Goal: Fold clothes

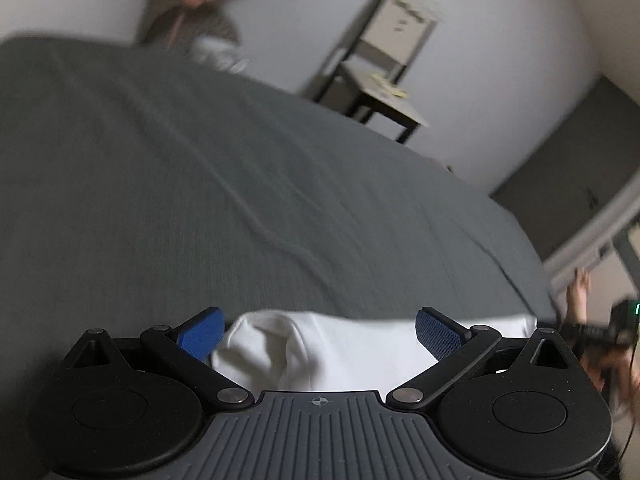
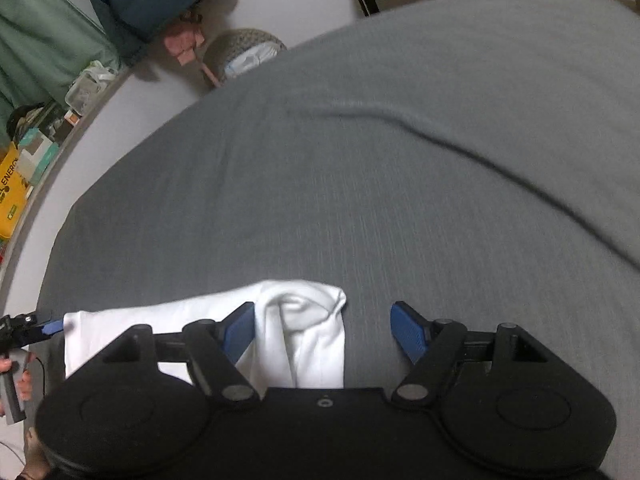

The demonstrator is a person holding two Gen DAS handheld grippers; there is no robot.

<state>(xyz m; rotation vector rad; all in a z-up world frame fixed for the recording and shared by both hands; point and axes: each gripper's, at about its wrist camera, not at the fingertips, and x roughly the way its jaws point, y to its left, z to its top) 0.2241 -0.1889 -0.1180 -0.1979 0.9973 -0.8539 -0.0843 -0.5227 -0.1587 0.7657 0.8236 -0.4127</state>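
We hold our left black two-finger gripper with blue ribbed pads (image 1: 320,330) angled downward, its jaws spread wide, pressing on nothing. Our right black gripper with matching blue pads (image 2: 326,330) also tilts downward, jaws parted, neither pad clamping anything.

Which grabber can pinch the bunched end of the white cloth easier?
Probably the right gripper: the white cloth has its bunched end between the open fingers. The left gripper is open over the other end.

Dim, soft indoor light; motion blur, fisheye-bent edges.
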